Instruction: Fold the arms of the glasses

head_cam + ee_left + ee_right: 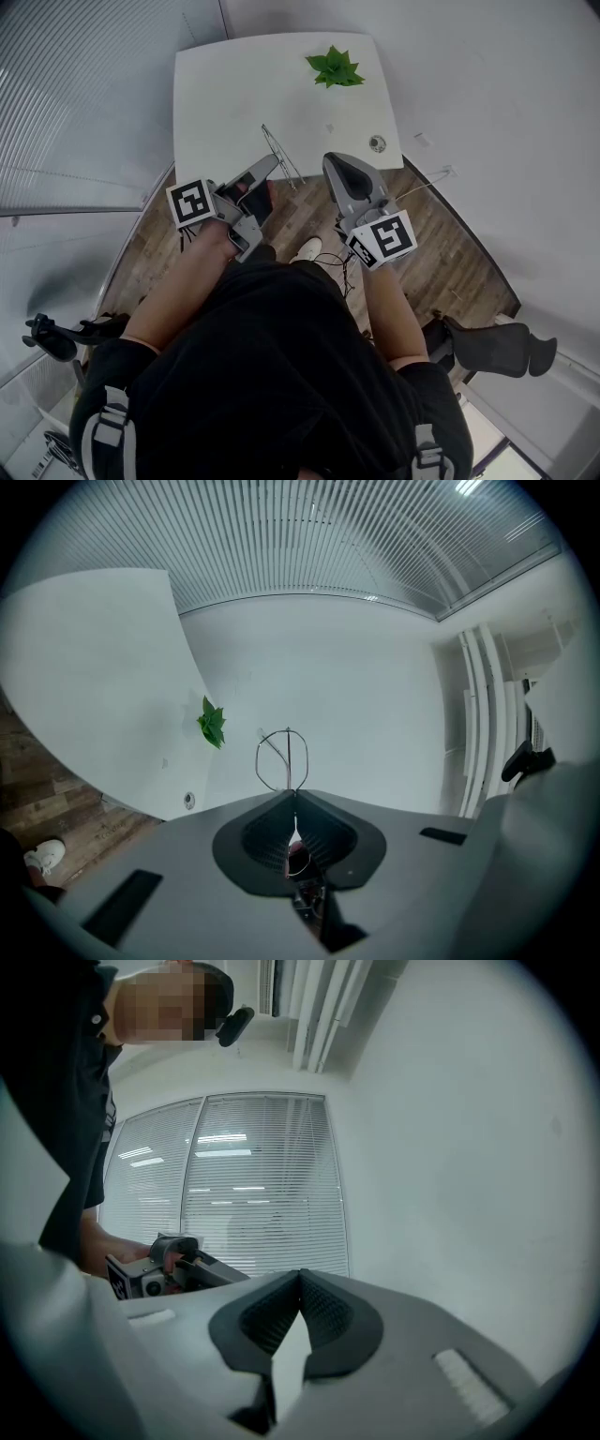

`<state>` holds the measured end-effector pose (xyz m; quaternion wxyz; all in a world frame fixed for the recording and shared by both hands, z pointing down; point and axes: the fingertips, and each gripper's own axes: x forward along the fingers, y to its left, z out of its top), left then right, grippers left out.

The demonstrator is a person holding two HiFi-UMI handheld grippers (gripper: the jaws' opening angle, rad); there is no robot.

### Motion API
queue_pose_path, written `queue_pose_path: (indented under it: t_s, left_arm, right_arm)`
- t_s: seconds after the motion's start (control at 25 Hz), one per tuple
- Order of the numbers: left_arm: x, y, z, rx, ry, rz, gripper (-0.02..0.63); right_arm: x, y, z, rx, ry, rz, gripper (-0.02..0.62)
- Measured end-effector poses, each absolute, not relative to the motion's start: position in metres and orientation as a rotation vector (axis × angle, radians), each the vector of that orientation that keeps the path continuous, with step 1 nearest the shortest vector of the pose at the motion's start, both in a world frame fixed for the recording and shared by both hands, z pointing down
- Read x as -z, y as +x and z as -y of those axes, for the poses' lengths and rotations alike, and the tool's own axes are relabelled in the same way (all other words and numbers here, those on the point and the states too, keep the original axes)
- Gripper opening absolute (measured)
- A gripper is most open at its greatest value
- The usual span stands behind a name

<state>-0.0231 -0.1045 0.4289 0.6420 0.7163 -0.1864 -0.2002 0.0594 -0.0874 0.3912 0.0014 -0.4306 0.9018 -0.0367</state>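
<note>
You're holding the glasses [281, 759] in your left gripper [293, 797], jaws pinching tight on the thin wire frame, with a lens ring poking out past the tips over the tabletop's [234, 94] near edge. Your right gripper [300, 1277] is hanging just beside it, jaws together on nothing.

Head view steep down onto table [234, 94]; left gripper view low toward same table; right gripper view toward blinds [253, 1185], left gripper [211, 1271].

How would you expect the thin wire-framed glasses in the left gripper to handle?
The thin wire-framed glasses probably feel very light and springy, being bare wire. Pinched at one spot in the left gripper, they may twist or bend.
</note>
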Motion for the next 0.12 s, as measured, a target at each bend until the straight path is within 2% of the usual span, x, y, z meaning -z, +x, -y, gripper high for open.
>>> queue_pose_path:
  t_s: [0.12]
  left_arm:
    - [-0.4292,-0.0199,0.1051,0.455,1.637,0.422,0.014]
  right_arm:
    - [-0.3914,0.0629,0.0887,0.114,-1.353,-2.829,0.011]
